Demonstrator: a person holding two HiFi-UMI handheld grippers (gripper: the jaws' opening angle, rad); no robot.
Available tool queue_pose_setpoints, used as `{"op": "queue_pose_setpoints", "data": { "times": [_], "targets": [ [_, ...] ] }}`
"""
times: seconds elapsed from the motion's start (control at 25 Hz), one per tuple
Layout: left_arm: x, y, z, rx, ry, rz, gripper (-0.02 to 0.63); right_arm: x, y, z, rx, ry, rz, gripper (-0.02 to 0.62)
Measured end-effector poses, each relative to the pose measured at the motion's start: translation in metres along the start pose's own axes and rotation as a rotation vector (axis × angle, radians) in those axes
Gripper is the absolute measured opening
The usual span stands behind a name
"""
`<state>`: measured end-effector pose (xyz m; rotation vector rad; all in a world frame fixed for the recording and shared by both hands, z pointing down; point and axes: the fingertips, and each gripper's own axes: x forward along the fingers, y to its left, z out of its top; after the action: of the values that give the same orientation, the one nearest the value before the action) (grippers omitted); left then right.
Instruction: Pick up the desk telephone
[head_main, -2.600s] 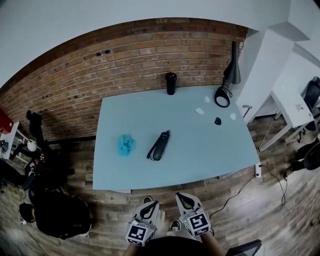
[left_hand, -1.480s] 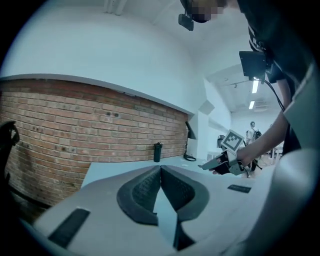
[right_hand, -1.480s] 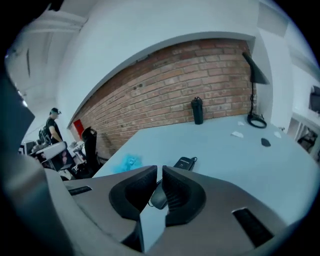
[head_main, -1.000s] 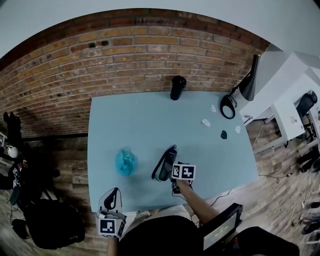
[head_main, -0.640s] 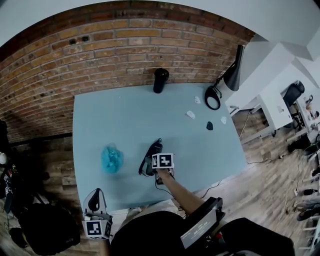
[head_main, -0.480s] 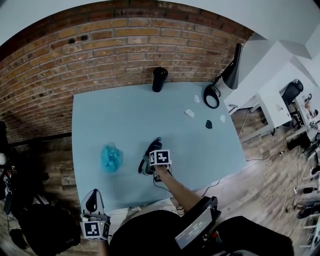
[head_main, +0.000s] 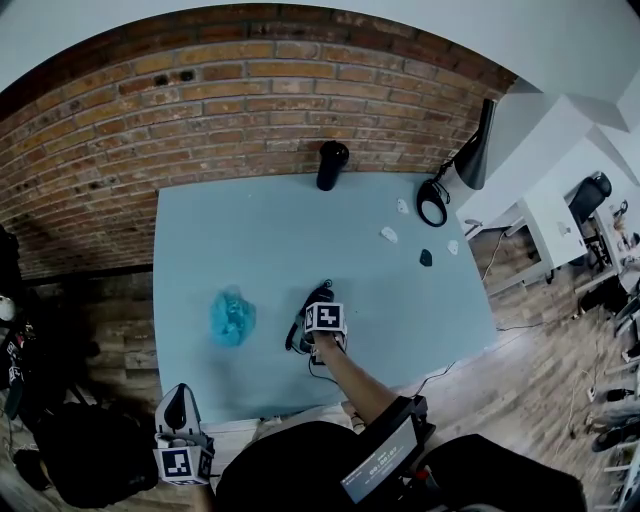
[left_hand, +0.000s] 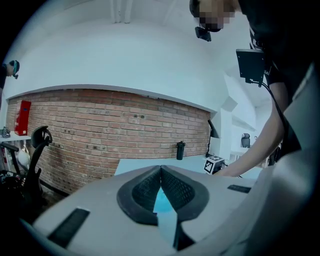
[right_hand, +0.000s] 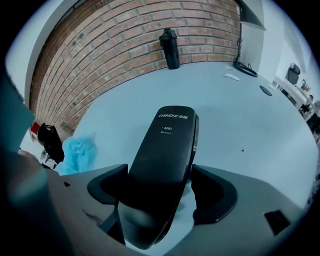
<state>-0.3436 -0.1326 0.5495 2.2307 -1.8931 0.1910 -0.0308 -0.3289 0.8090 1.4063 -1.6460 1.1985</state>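
One broad brick wall (head_main: 200, 110) backs a pale blue table (head_main: 250, 220). Off the table's near left corner the left gripper (left_hand: 161, 170) hangs in the air, jaws closed together on nothing. Near the front edge, the right gripper (right_hand: 160, 180) points steeply down over the black desk telephone handset (right_hand: 167, 145), which lies flat on the table. Its jaws have just been opening and stand spread wide, straddling the handset without clamping it. Left of it sits a crumpled blue plastic bag (head_main: 231, 315). A black bottle (head_main: 331, 165) stands by the wall.
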Motion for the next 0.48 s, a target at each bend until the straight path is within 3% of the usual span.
{"op": "queue_pose_setpoints", "data": {
  "times": [0.48],
  "targets": [
    [0.0099, 0.0004, -0.0017, -0.015, -0.009, -0.019, 0.023, 0.003, 0.0051, 0.0045, -0.082, -0.003, 0.002, 0.403]
  ]
}}
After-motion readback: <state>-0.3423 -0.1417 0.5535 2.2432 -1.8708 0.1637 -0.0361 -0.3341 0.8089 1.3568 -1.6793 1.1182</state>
